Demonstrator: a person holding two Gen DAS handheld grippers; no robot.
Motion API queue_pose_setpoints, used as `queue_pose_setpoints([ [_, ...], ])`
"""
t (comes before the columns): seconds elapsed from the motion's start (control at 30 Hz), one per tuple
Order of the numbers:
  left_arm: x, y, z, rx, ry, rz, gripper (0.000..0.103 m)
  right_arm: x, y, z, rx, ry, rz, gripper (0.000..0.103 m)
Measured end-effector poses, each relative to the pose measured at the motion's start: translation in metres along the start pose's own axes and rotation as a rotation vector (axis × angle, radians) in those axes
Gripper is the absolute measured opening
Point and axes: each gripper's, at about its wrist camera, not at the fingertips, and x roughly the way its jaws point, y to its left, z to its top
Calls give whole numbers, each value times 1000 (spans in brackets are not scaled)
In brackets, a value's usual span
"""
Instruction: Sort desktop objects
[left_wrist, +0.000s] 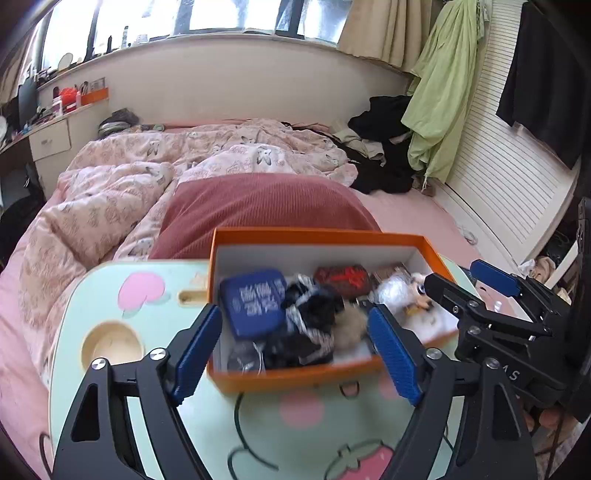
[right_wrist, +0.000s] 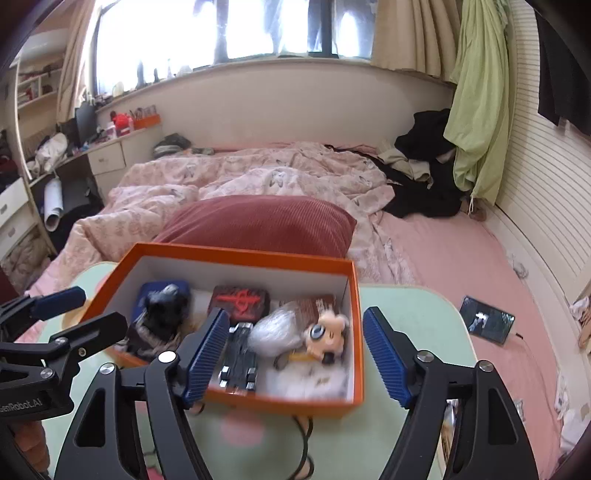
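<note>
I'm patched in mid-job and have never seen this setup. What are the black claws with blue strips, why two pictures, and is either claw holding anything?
There is no robot here: a person holds one two-finger gripper in each hand, with a wide-angle camera on each looking along its fingers. One picture is from the left gripper, the other from the right gripper; each also catches the other gripper at its edge. The blue strips are the finger pads. Both grippers are open and empty, pointing down at an orange box standing on a pale green lap table set on a bed. The box holds a blue pouch, a red and black case, a black fluffy item, a small cartoon figure and a few blurred things.
</note>
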Motion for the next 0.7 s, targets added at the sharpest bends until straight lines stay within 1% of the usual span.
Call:
queue_pose_setpoints([
  [0.07, -7, 0, -17, -1, 20, 14, 82, -12, 4, -16, -8, 10, 14, 86],
  [0.13, -10, -1, -39, 4, 48, 31, 82, -18, 6, -34, -17, 42, 37, 87],
  [0.23, -6, -4, -70, 7, 101, 98, 82, -17, 13, -64, -26, 127, 60, 87],
  [0.3, 6, -6, -88, 24, 165, 130, 83, -11, 16, -82, -23, 184, 59, 87],
  [0.33, 9, -9, -95, 68, 165, 171, 93, -5, 17, -91, -18, 216, 51, 88],
  [0.37, 8, -13, -99, 104, 131, 218, 96, 0, 16, -97, -9, 246, 45, 91],
  [0.4, 6, -11, -100, 96, 119, 237, 101, 3, 14, -99, -1, 255, 28, 99],
  [0.43, 7, -5, -99, 63, 131, 223, 103, 6, 10, -102, 14, 263, 13, 103],
  [0.47, 8, 1, -98, 33, 139, 203, 103, 7, 6, -102, 24, 263, 5, 103],
  [0.5, 7, 4, -98, 20, 139, 201, 103, 8, 4, -102, 22, 258, -2, 103],
  [0.57, 7, 2, -98, 25, 141, 205, 103, 8, 3, -101, 19, 251, -1, 103],
  [0.7, 7, -3, -97, 47, 139, 190, 103, 8, 3, -102, 19, 246, 0, 103],
])
